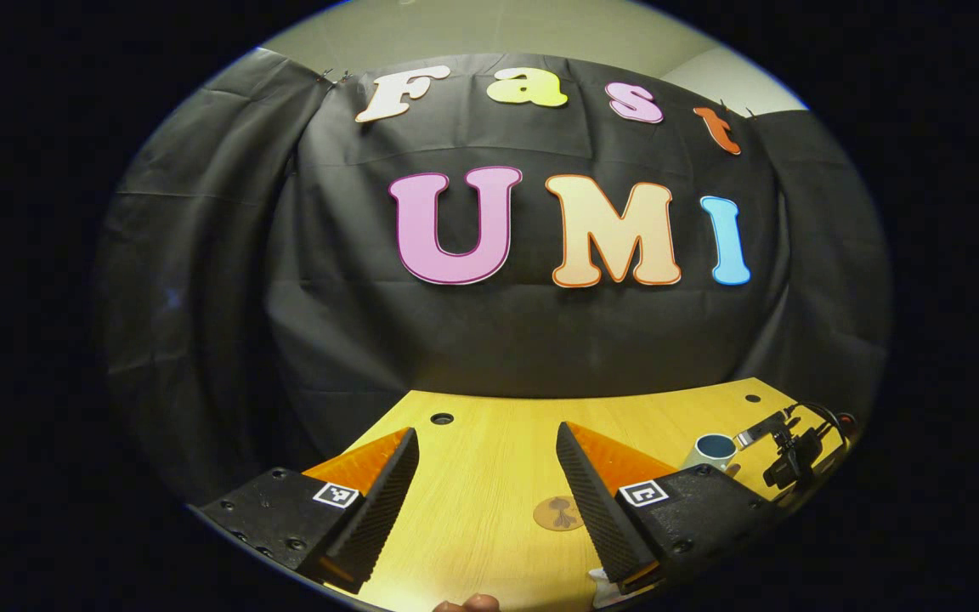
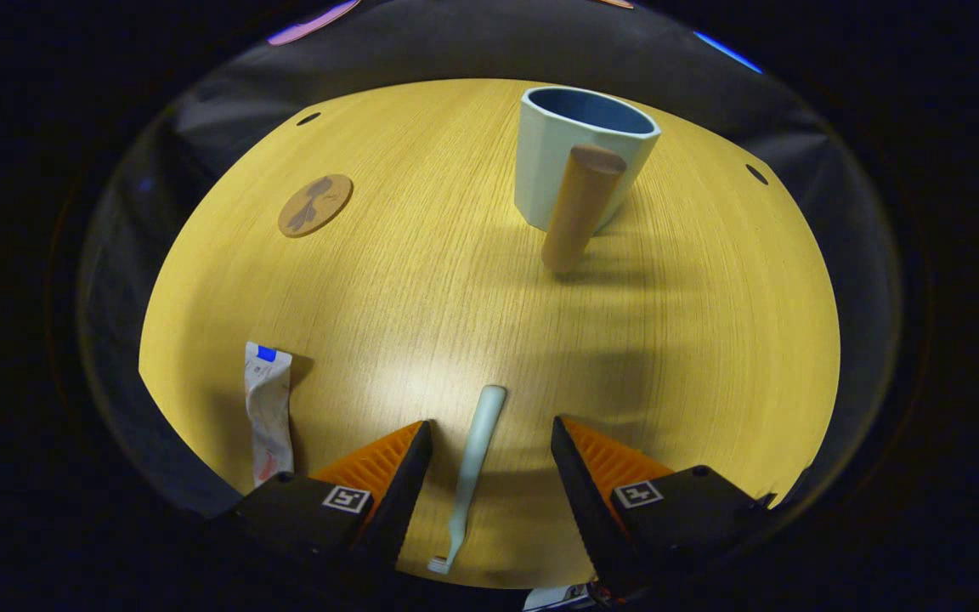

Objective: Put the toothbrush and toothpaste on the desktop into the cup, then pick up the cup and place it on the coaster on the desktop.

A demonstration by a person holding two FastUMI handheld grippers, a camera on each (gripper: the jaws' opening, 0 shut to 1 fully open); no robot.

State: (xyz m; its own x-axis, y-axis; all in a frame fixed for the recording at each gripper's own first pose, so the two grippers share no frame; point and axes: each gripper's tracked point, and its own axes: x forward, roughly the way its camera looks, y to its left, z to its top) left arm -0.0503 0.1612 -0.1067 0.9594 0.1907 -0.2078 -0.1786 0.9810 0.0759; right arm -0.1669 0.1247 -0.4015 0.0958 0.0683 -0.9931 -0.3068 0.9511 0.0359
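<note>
In the right gripper view a pale green toothbrush lies on the wooden desktop, right between the fingers of my open right gripper, untouched. Its bristle head points back toward me. A crumpled white toothpaste tube lies to the left of the gripper. The pale blue cup with a wooden handle stands upright at the far side, and the round brown coaster lies far left. In the left gripper view my left gripper hovers open and empty over the desktop, with the coaster just beyond its right finger and the cup farther right.
The desktop has small round cable holes near its far edge. Black cloth closes the booth behind the table. In the left gripper view the other gripper shows near the cup at the right edge, and a fingertip shows at the bottom.
</note>
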